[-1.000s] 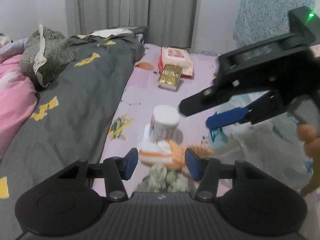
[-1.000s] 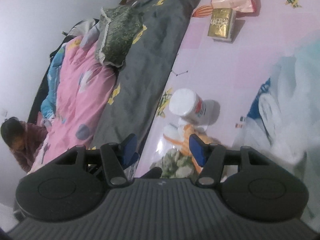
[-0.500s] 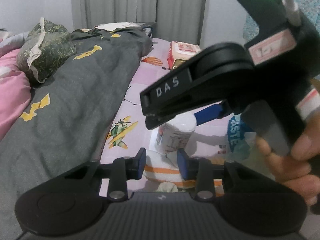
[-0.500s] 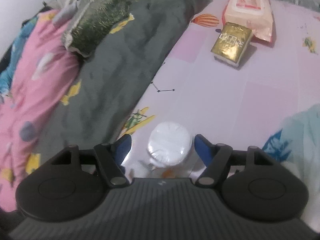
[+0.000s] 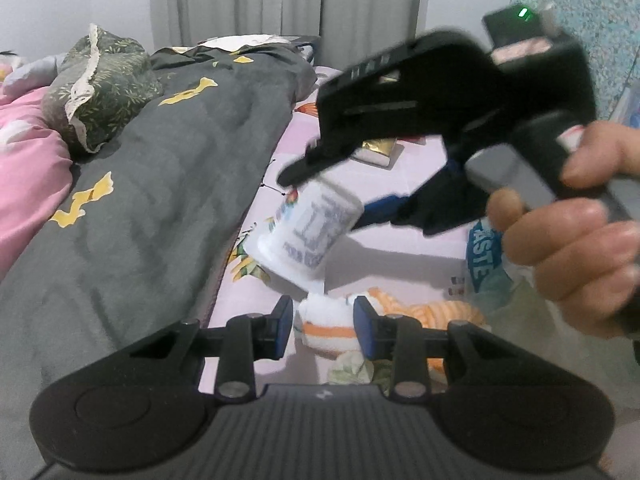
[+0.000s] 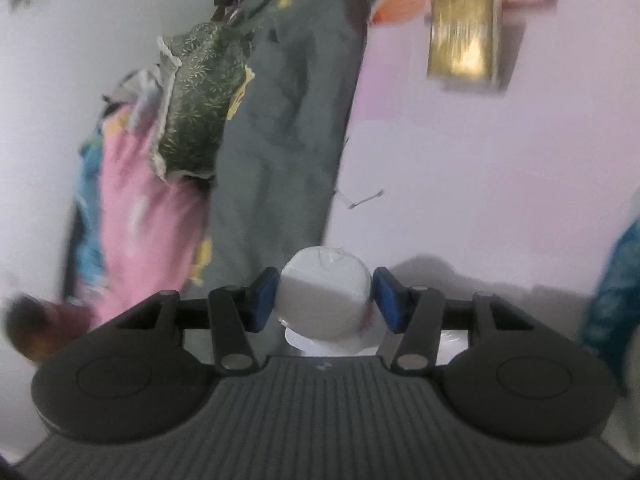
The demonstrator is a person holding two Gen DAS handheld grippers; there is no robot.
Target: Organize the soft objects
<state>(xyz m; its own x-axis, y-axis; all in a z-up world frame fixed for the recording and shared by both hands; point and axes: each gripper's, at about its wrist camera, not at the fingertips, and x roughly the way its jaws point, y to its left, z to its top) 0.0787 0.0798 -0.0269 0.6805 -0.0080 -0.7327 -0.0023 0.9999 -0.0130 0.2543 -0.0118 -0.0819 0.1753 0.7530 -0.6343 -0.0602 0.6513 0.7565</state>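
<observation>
On the left side of the bed [image 5: 280,184], the left gripper [image 5: 320,322] has its jaws spread on either side of the white end of a striped orange sock [image 5: 332,326]. I cannot tell if the pads touch it. To do this step well, it should wait low and hold off from pinching until the roll above is out of the way.

To the right of the sock and above it, the right gripper [image 6: 325,295] pinches a white tissue roll [image 5: 308,232] in its jaws. The roll is tilted and off the bed. It is soft, so a gentle squeeze is best. Lift it slowly, so it does not slip. Right of the sock lies a crinkly plastic bag [image 5: 486,256].
</observation>
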